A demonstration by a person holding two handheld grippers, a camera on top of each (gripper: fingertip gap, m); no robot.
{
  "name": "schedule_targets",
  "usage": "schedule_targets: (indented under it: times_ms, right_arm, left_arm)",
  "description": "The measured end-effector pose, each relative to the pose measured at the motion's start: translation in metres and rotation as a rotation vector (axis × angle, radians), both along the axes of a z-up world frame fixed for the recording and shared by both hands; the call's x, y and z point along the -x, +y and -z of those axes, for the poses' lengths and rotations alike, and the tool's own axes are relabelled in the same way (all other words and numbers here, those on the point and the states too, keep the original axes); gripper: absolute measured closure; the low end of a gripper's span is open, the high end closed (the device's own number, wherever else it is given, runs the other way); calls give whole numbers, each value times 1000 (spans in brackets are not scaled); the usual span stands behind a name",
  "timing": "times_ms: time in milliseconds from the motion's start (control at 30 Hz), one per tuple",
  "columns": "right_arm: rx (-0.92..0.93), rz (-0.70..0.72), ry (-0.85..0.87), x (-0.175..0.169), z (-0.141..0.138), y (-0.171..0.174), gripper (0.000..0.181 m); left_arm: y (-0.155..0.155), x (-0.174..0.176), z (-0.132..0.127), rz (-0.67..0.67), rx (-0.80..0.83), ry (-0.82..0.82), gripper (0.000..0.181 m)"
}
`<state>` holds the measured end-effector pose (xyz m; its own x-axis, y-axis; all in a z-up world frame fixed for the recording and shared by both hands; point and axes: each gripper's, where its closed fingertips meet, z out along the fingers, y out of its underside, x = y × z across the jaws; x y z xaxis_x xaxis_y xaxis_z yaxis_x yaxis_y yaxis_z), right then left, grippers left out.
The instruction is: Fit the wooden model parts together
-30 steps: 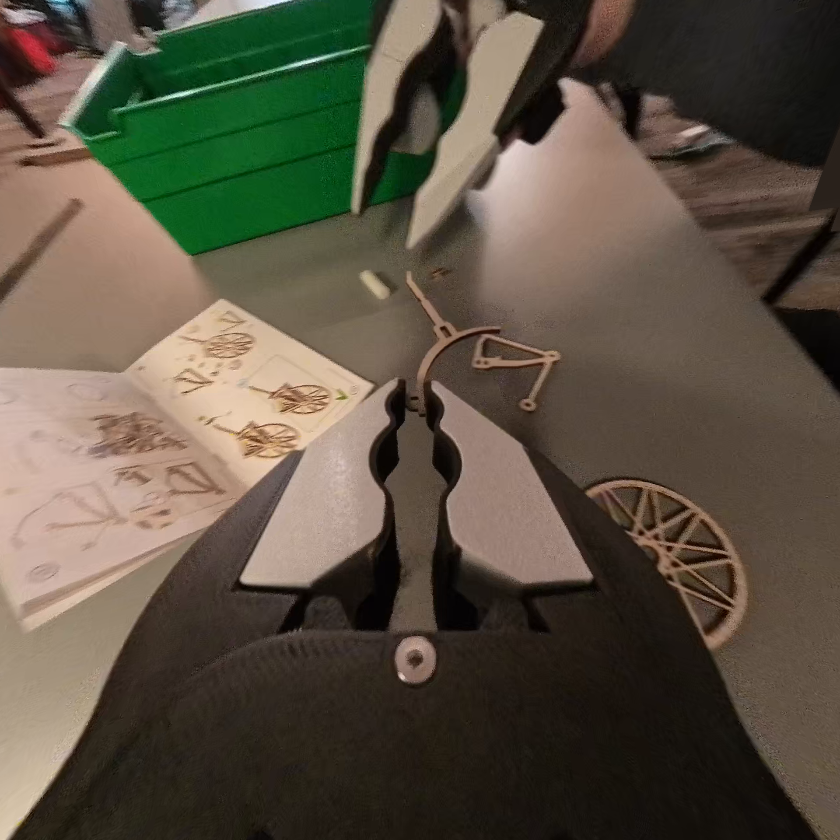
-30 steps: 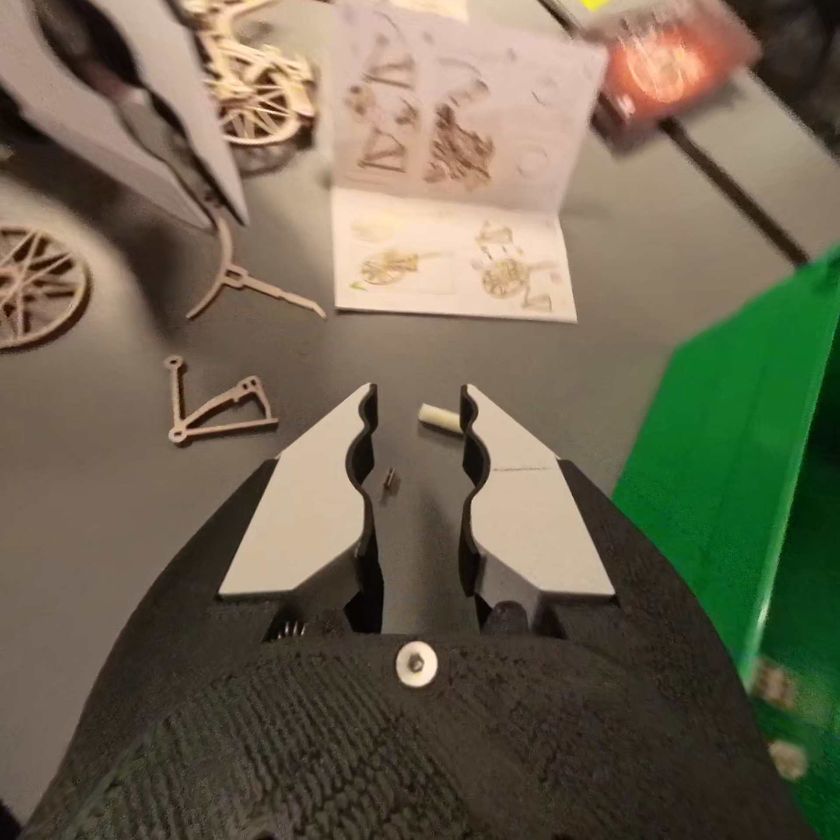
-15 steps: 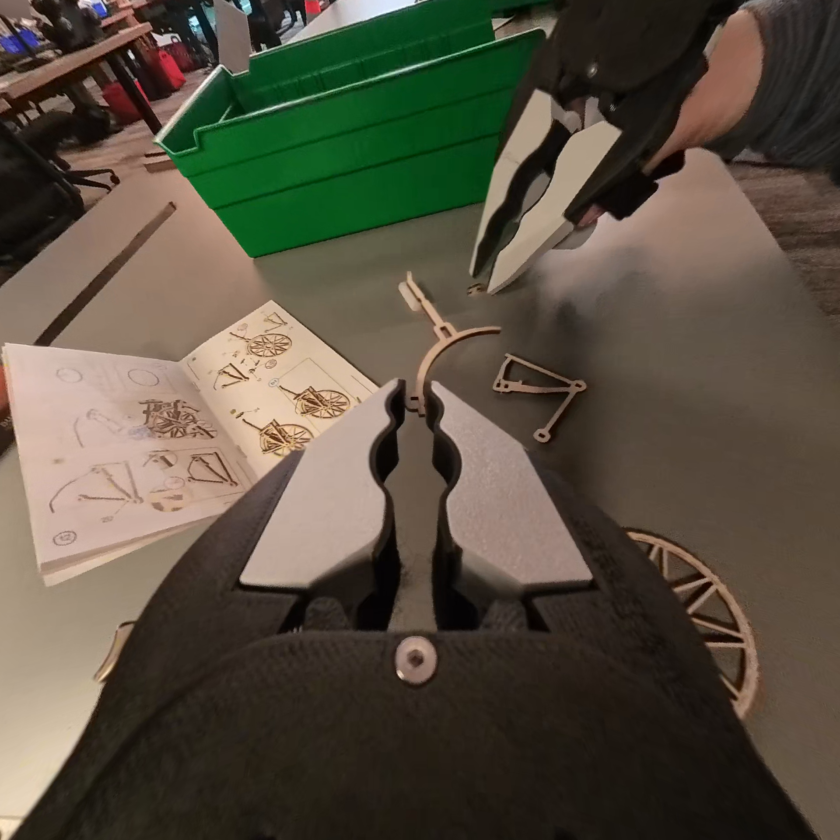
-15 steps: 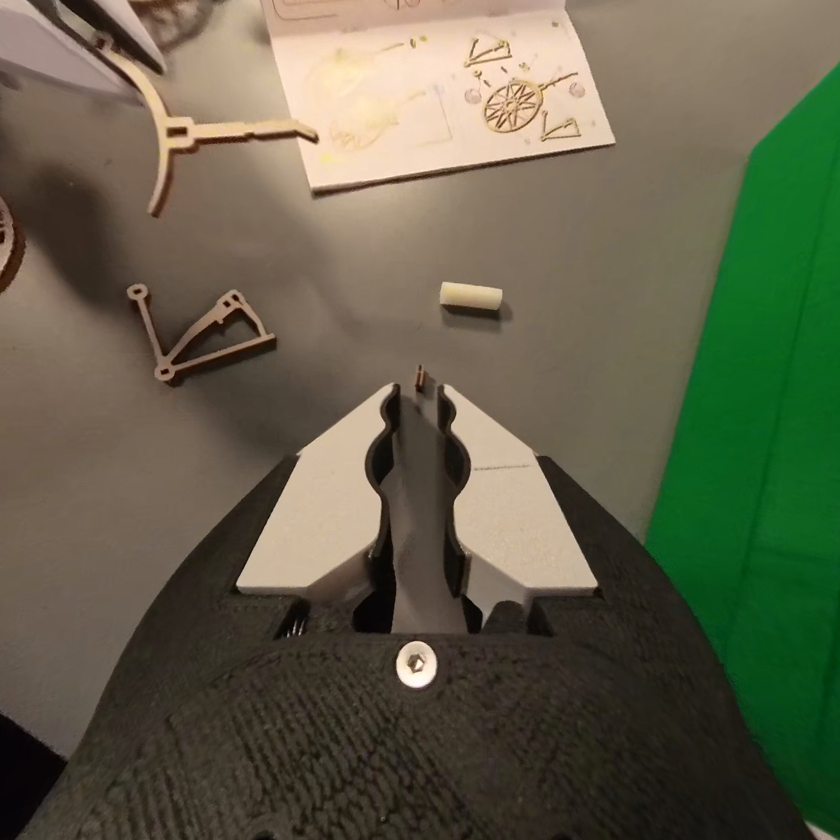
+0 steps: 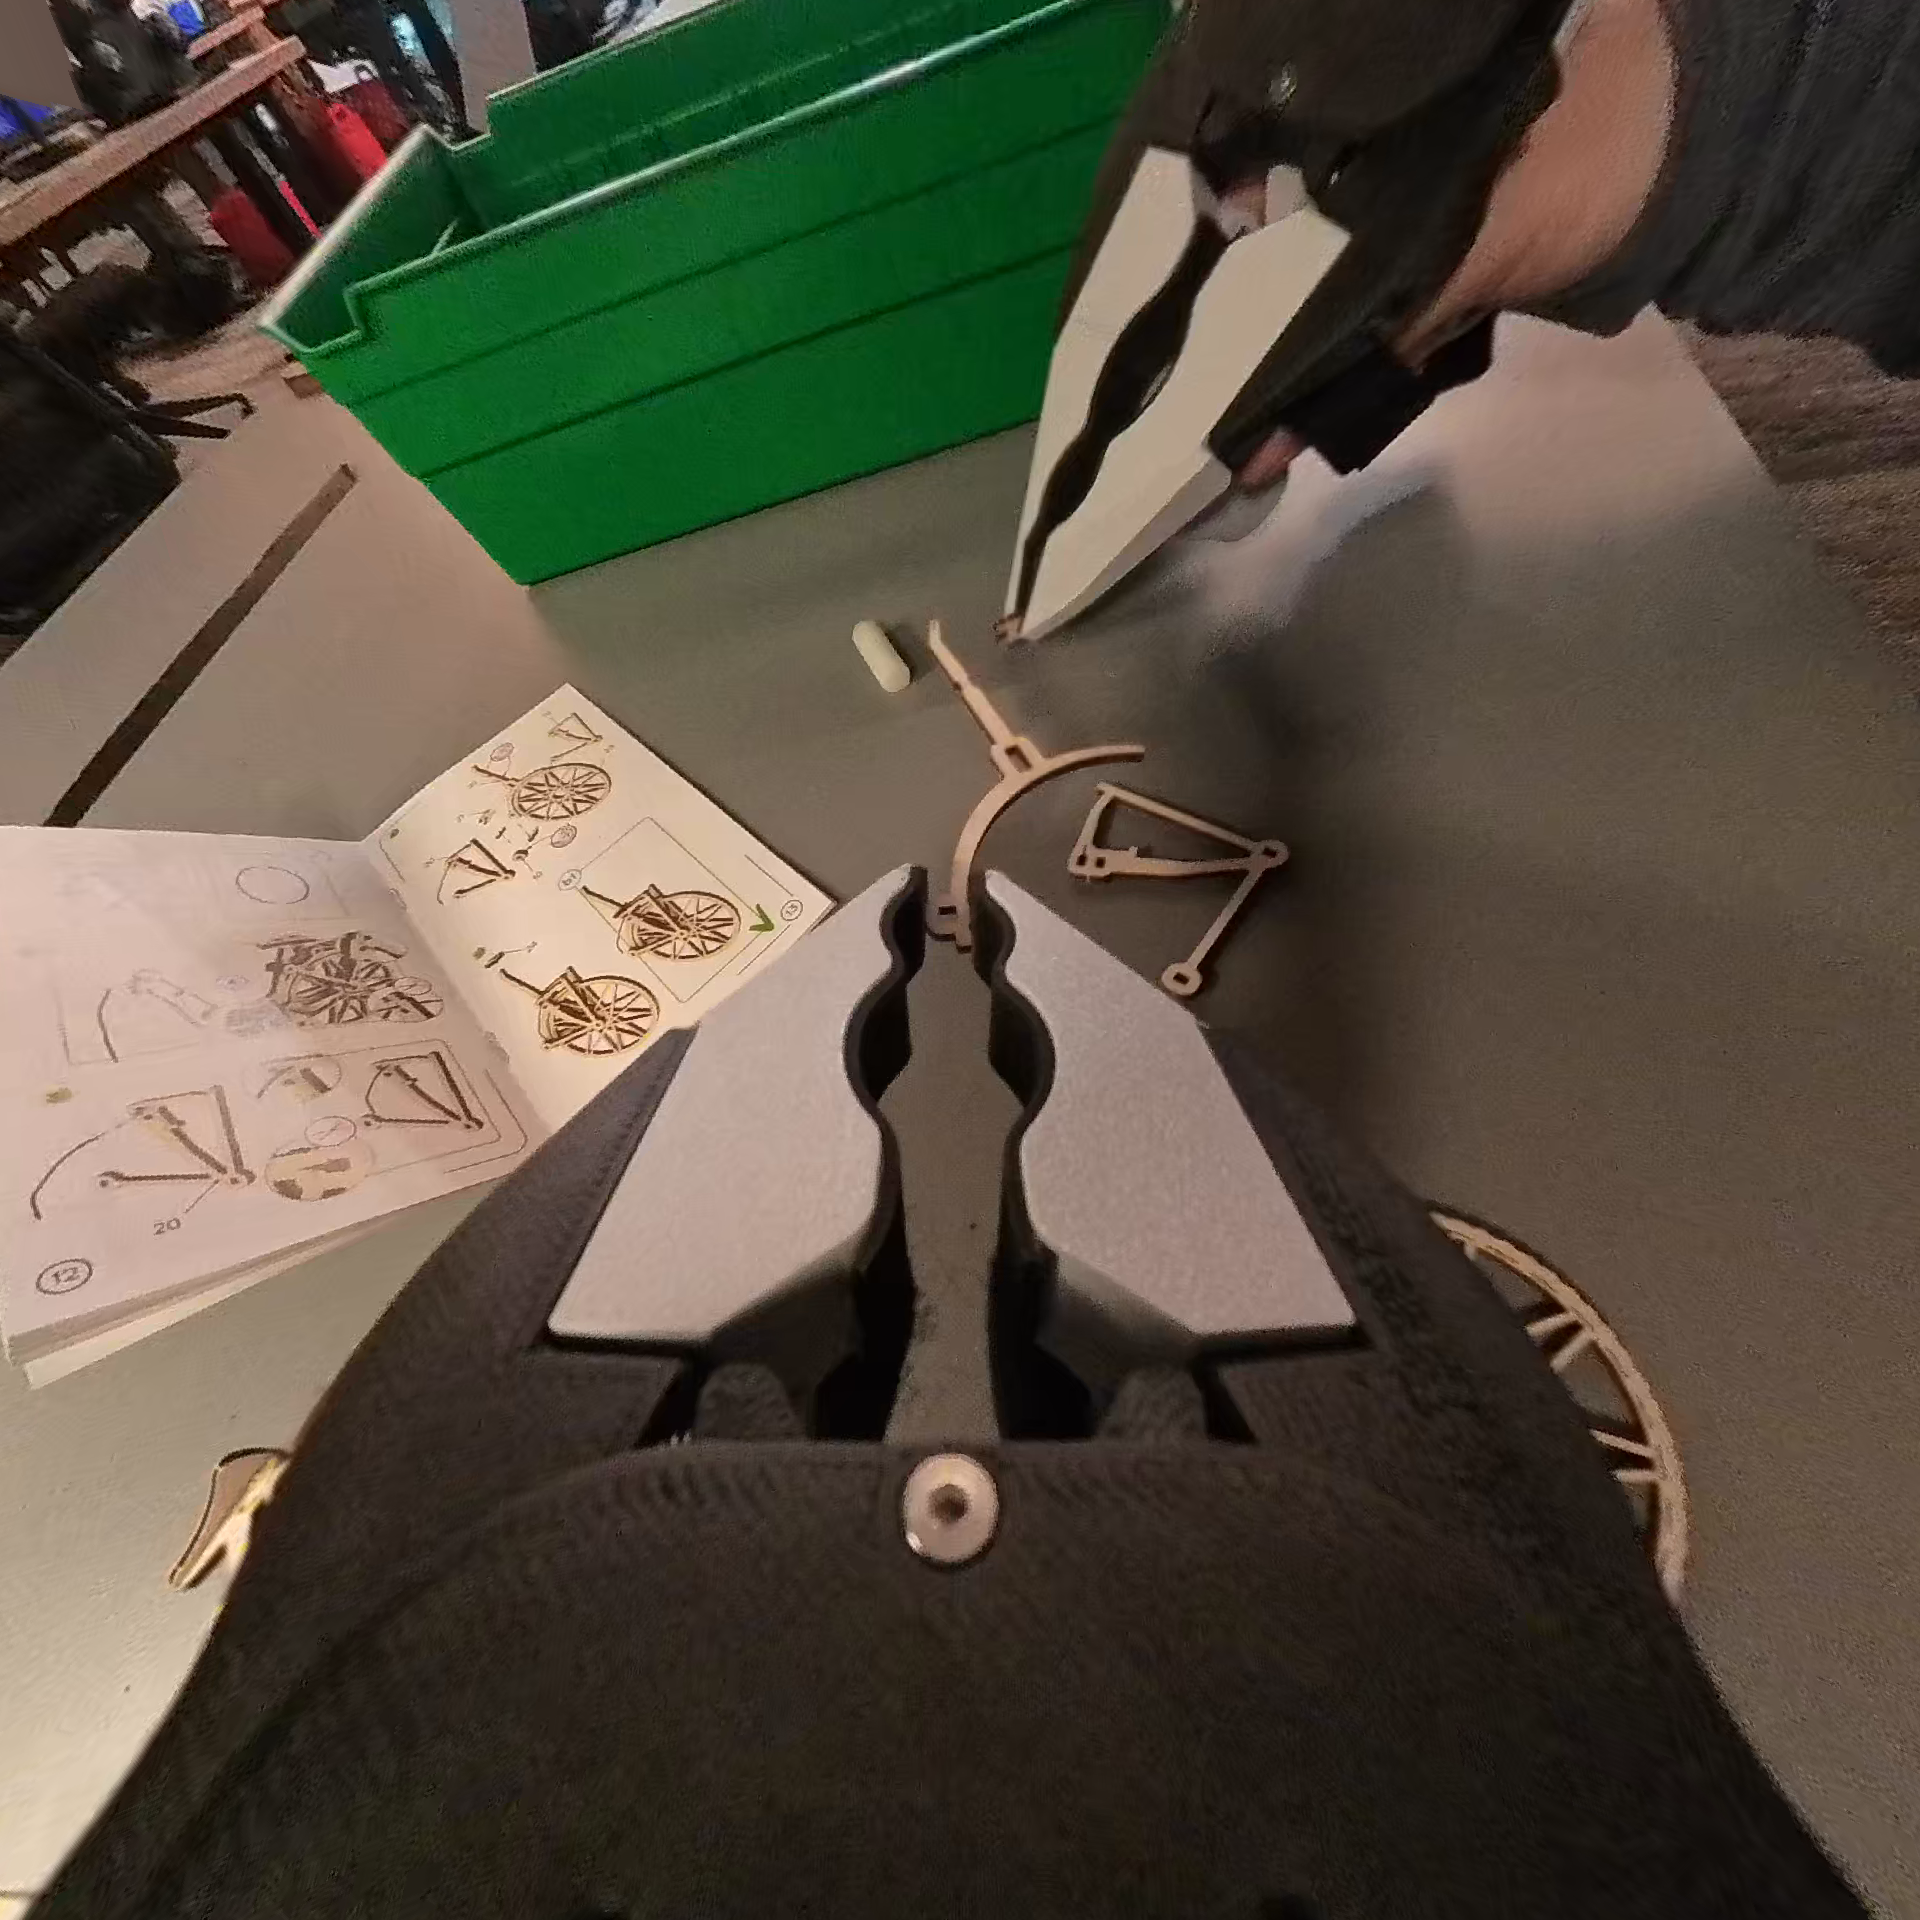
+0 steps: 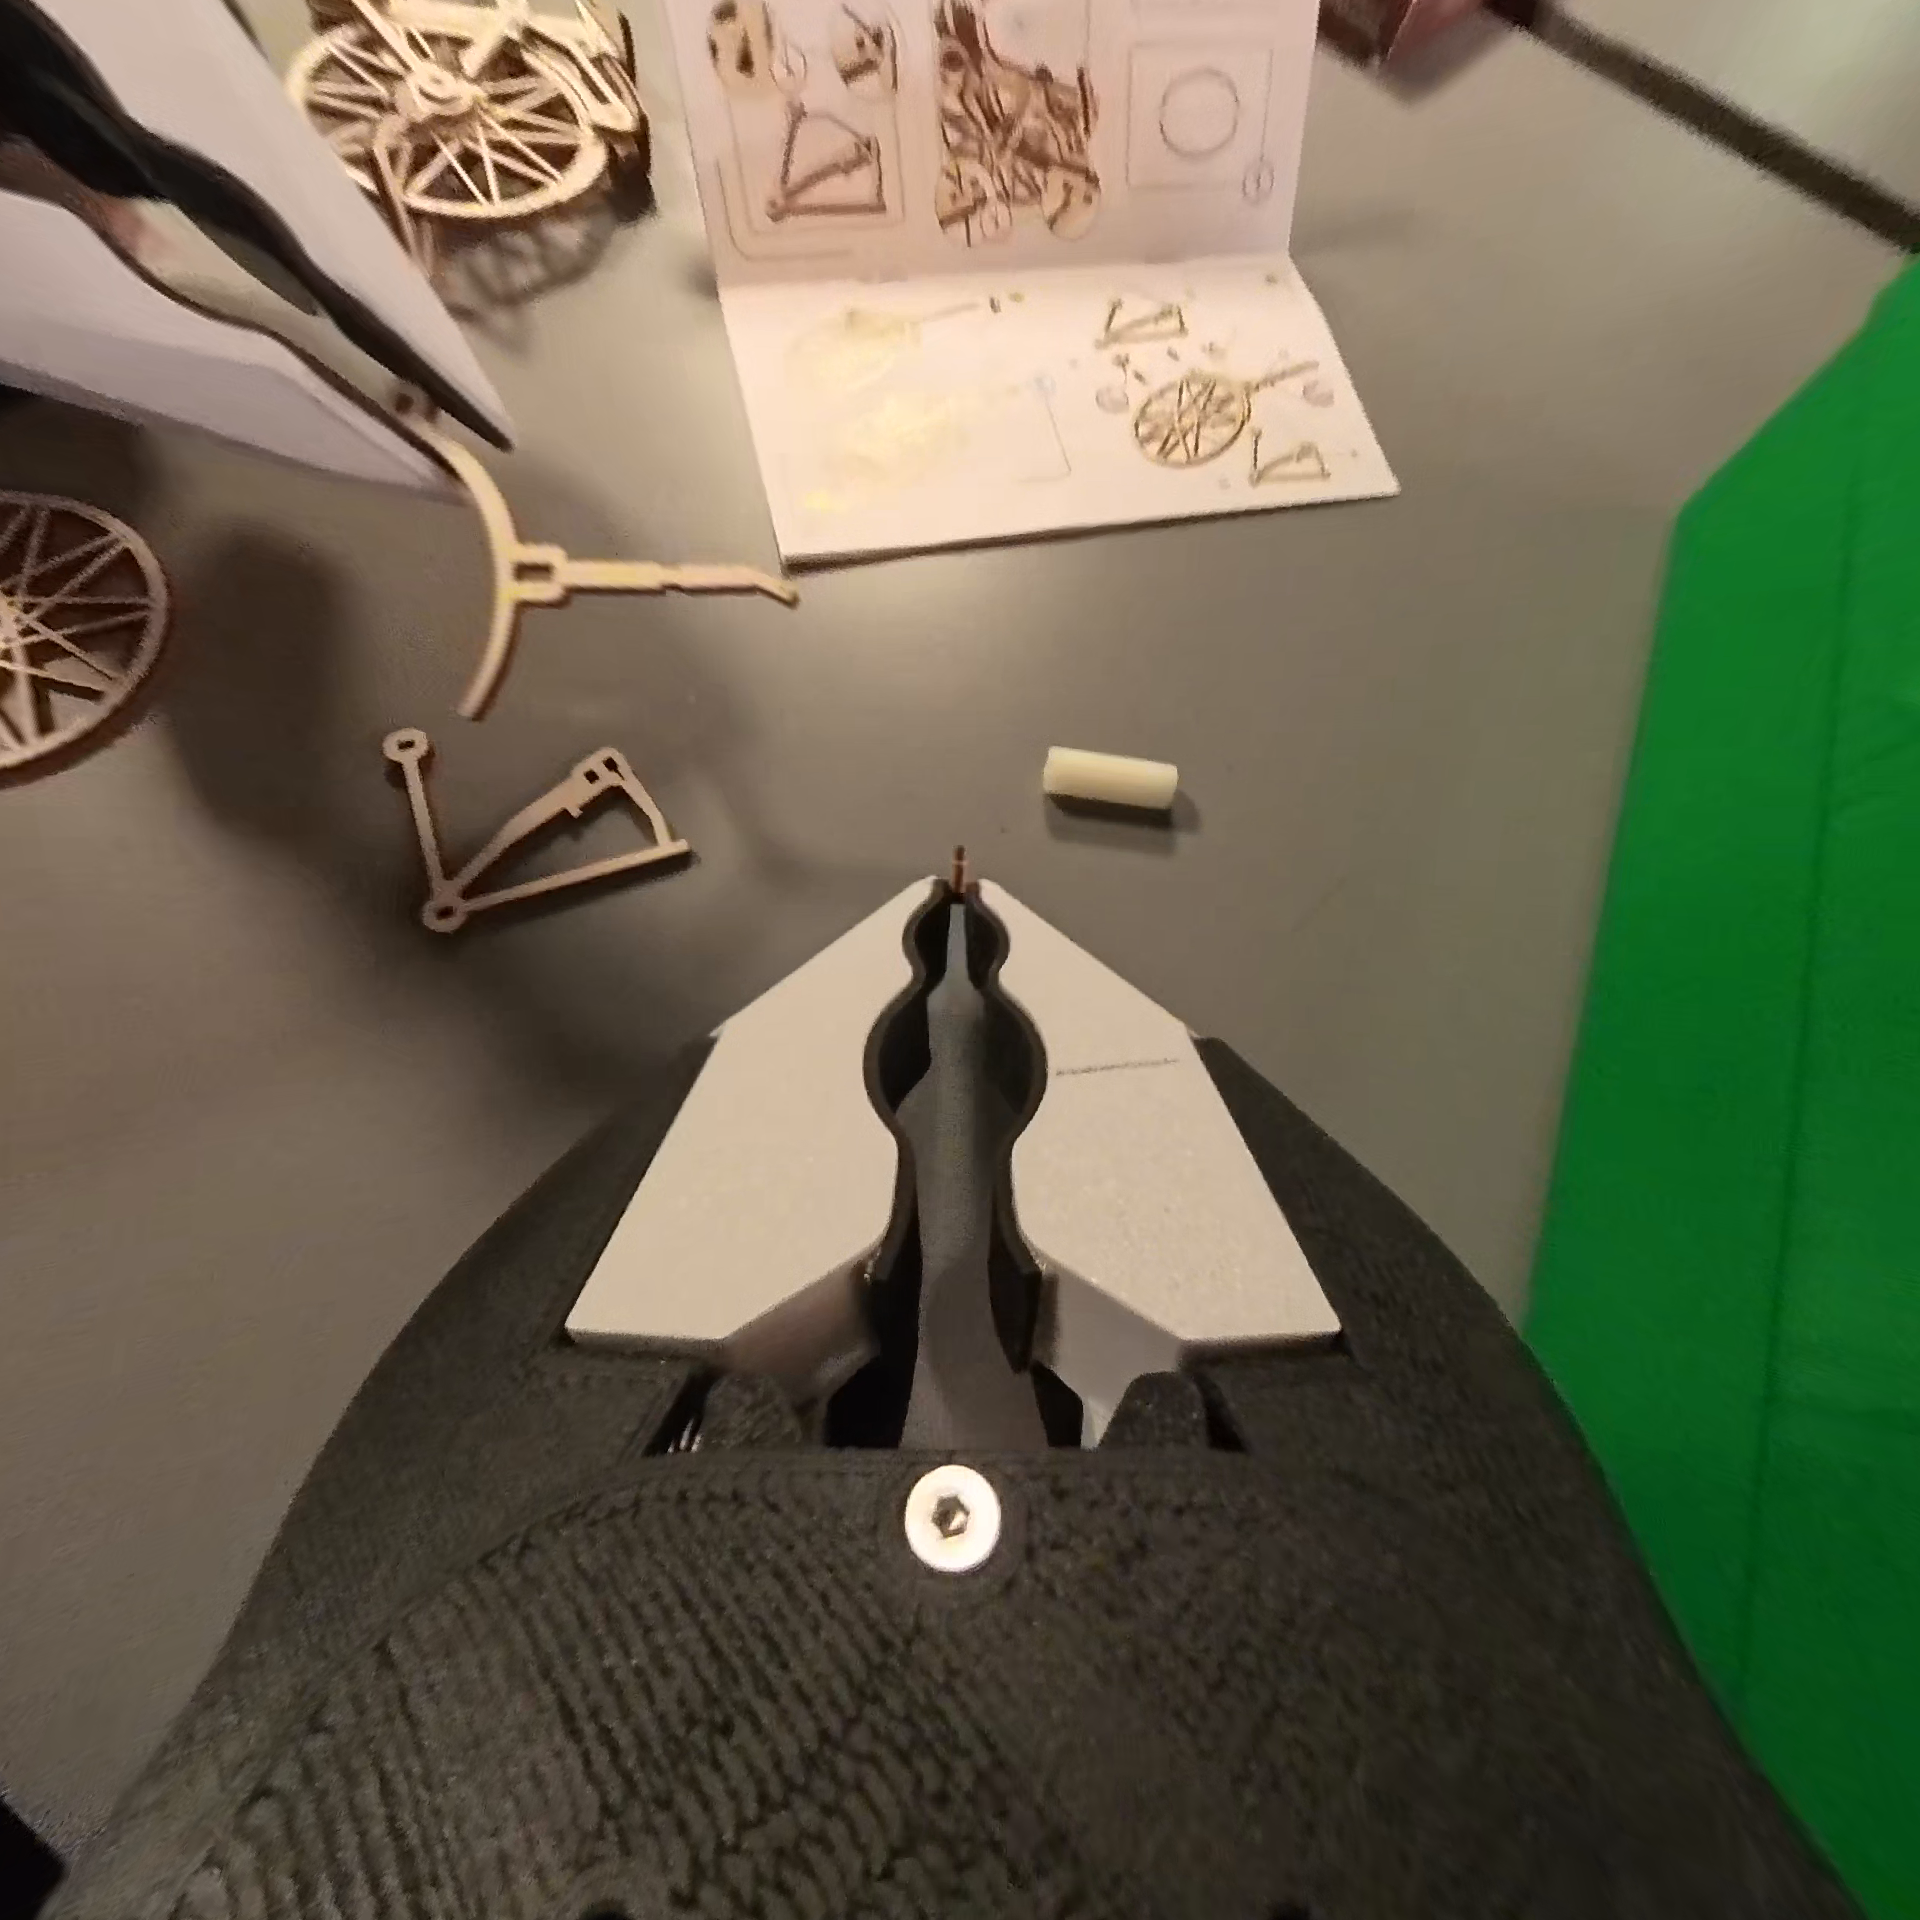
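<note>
Now the right tongs (image 6: 958, 902) had pinched shut on the tiny pin (image 6: 957, 864) that lay loose before, the white peg (image 6: 1110, 787) just ahead, while the left tongs (image 5: 954, 902) stayed narrow, holding the curved wooden piece (image 5: 995, 805) beside the booklet (image 5: 343, 997).

Grey table (image 5: 1558, 935) carries green bin (image 5: 727, 312), booklet (image 5: 312, 1039), spoked wheel (image 6: 62, 634).

2 grippers (image 6: 957, 902) (image 5: 954, 902), 1 booklet (image 6: 1039, 416), 1 bin (image 5: 727, 312), 1 peg (image 6: 1110, 782).
</note>
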<state>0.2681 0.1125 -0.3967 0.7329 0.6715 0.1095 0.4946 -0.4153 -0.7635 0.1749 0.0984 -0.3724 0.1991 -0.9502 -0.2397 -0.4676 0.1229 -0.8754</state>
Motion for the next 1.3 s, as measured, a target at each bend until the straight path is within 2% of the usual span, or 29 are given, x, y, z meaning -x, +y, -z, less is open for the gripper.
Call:
schedule_targets:
  times_ms: [100, 333, 500, 667, 967, 1067, 1167, 1300]
  right_arm:
    - [-37, -26, 14, 6, -5, -1, 181]
    - [9, -74, -68, 9, 9, -9, 181]
    - [-3, -80, -67, 11, 8, -8, 181]
    - [-98, -57, -91, 8, 5, 1, 181]
    - [-156, -108, -105, 12, 5, 10, 181]
    - [-262, -108, -101, 13, -7, 21, 181]
    - [-454, -76, -108, 11, -27, 32, 181]
    - [-629, -98, -213, 8, -34, 33, 181]
  left_arm:
    - [1, 0, 1, -8, -13, 11, 174]
    - [4, 0, 4, -32, 2, 25, 174]
    - [5, 1, 8, -42, 33, 45, 174]
    - [-10, -6, 12, -33, 121, 63, 174]
    - [-21, -6, 20, -89, 78, 118, 174]
    - [-21, -5, 22, -123, 85, 124, 174]
    - [-24, -3, 21, -150, 100, 117, 174]
    - [-22, 1, 20, -207, 114, 101, 174]
